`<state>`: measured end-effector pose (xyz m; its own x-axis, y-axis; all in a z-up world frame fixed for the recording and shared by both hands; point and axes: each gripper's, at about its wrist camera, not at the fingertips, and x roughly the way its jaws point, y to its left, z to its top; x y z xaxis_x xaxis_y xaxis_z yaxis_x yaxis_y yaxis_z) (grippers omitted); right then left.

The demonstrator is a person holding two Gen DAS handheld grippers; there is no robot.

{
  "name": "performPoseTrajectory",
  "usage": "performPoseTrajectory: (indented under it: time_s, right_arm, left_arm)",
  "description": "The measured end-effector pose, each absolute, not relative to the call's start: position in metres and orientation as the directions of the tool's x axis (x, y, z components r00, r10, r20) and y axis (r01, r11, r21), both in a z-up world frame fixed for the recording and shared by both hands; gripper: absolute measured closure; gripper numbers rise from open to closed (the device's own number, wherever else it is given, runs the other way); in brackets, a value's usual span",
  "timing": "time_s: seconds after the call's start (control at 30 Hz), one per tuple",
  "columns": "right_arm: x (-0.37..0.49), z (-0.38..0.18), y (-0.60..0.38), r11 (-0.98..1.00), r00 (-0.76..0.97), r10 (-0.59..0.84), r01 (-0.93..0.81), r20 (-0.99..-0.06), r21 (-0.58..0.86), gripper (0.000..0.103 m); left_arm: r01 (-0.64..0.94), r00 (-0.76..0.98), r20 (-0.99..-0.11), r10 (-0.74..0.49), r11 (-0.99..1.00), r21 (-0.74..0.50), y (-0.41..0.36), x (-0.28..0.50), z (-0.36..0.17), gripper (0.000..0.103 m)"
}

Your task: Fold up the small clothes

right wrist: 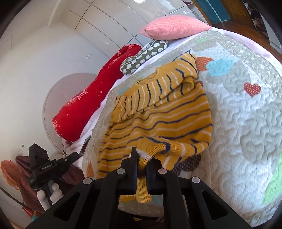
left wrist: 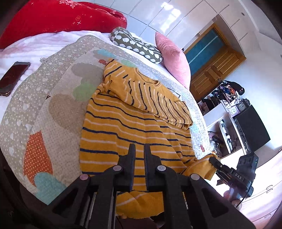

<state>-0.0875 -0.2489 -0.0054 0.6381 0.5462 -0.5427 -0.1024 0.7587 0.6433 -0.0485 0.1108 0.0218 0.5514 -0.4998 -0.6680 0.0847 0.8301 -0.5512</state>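
Observation:
A small mustard-yellow sweater (left wrist: 134,119) with navy and white stripes lies on a quilted blanket, its sleeves folded across the chest. My left gripper (left wrist: 140,149) is shut on the sweater's hem near the bed's front edge. My right gripper (right wrist: 141,158) is shut on the sweater's other bottom corner (right wrist: 155,149), bunched between its fingers. The right gripper also shows in the left wrist view (left wrist: 216,163), pinching that corner. The left gripper shows in the right wrist view (right wrist: 74,155) at the sweater's left.
The quilted blanket (left wrist: 58,109) with hearts and clouds covers the bed. A phone (left wrist: 13,78) lies at the left. A red duvet (left wrist: 52,15), a patterned pillow (left wrist: 137,45) and a pink pillow (left wrist: 174,58) lie at the back. Shelves and a door stand at the right.

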Motion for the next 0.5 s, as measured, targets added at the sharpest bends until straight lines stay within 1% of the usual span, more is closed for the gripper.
performPoseTrajectory:
  time_s: [0.03, 0.07, 0.1, 0.13, 0.2, 0.23, 0.27, 0.3, 0.43, 0.5]
  right_arm:
    - [-0.081, -0.002, -0.247, 0.765, 0.642, 0.541, -0.107, -0.544, 0.635, 0.095]
    - [-0.075, -0.001, -0.245, 0.772, 0.641, 0.536, -0.109, -0.549, 0.627, 0.095]
    - [-0.070, -0.002, -0.243, 0.775, 0.636, 0.536, -0.109, -0.555, 0.623, 0.095]
    - [-0.066, -0.004, -0.242, 0.775, 0.629, 0.538, -0.108, -0.561, 0.622, 0.095]
    - [-0.060, -0.010, -0.242, 0.782, 0.615, 0.536, -0.105, -0.578, 0.614, 0.095]
    - [-0.057, -0.014, -0.241, 0.783, 0.607, 0.537, -0.100, -0.586, 0.614, 0.095]
    - [-0.055, -0.018, -0.243, 0.778, 0.599, 0.543, -0.095, -0.589, 0.621, 0.095]
    - [-0.053, -0.023, -0.245, 0.772, 0.592, 0.550, -0.092, -0.589, 0.629, 0.095]
    - [-0.049, -0.036, -0.253, 0.757, 0.573, 0.568, -0.080, -0.591, 0.649, 0.095]
    - [-0.049, -0.040, -0.254, 0.753, 0.566, 0.572, -0.074, -0.594, 0.654, 0.095]
  left_arm:
    - [0.069, 0.537, -0.683, -0.496, 0.832, -0.550, 0.113, -0.048, 0.015, 0.085]
    - [0.050, 0.518, -0.697, -0.496, 0.831, -0.555, 0.117, -0.051, 0.006, 0.070]
    - [0.034, 0.506, -0.704, -0.499, 0.827, -0.562, 0.121, -0.055, -0.002, 0.057]
    - [0.008, 0.497, -0.712, -0.496, 0.823, -0.568, 0.126, -0.063, -0.013, 0.055]
    - [-0.036, 0.465, -0.737, -0.491, 0.821, -0.569, 0.133, -0.076, -0.034, 0.055]
    - [-0.055, 0.447, -0.741, -0.501, 0.811, -0.582, 0.136, -0.083, -0.045, 0.054]
    - [-0.073, 0.432, -0.740, -0.516, 0.797, -0.599, 0.139, -0.090, -0.055, 0.050]
    - [-0.085, 0.413, -0.736, -0.536, 0.782, -0.618, 0.139, -0.096, -0.066, 0.045]
    - [-0.049, 0.386, -0.692, -0.610, 0.735, -0.676, 0.124, -0.105, -0.084, 0.038]
    - [-0.020, 0.389, -0.664, -0.638, 0.715, -0.699, 0.114, -0.101, -0.086, 0.032]
